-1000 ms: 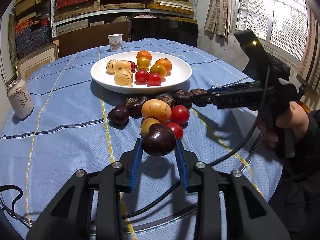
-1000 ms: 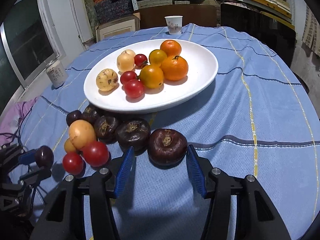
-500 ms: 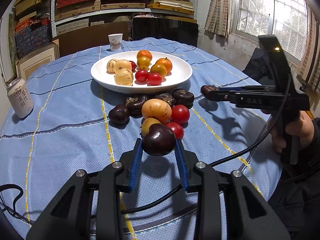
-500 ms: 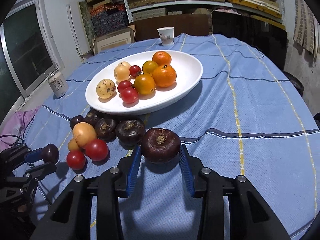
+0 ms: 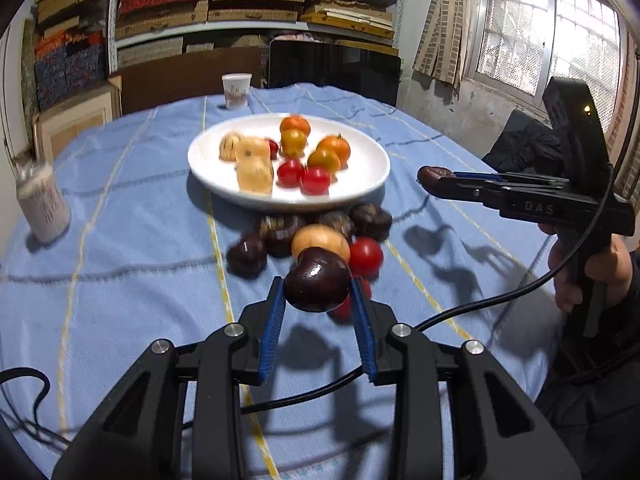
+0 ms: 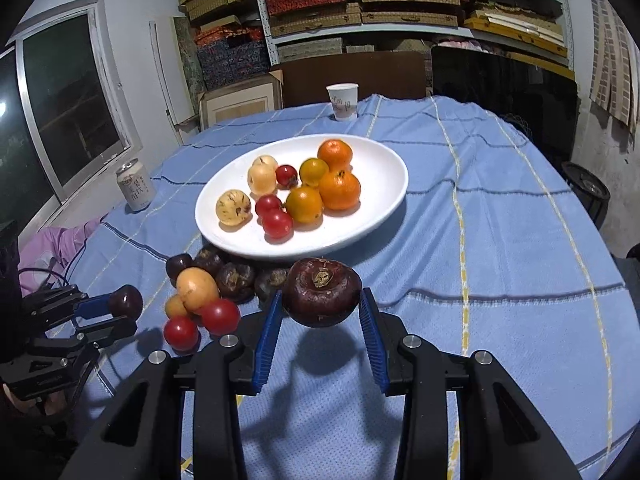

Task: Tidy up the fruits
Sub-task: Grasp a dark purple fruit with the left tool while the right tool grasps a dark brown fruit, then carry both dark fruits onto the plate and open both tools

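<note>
The left claw (image 5: 318, 300) is squeezing a dark plum (image 5: 316, 280) between its tips. The right claw (image 6: 320, 312) is squeezing a brown fruit (image 6: 322, 292), up off the cloth. The plate (image 6: 372, 216) is sitting ahead of both.

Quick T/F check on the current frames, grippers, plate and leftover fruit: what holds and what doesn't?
1. The left gripper holds a dark plum. True.
2. The right gripper is open with nothing in it. False: it is shut on a dark brown fruit.
3. The white plate holds oranges and tomatoes. True.
4. The paper cup stands on the plate. False: it stands on the tablecloth behind the plate.
5. Some fruit lies on the cloth beside the plate. True.
</note>
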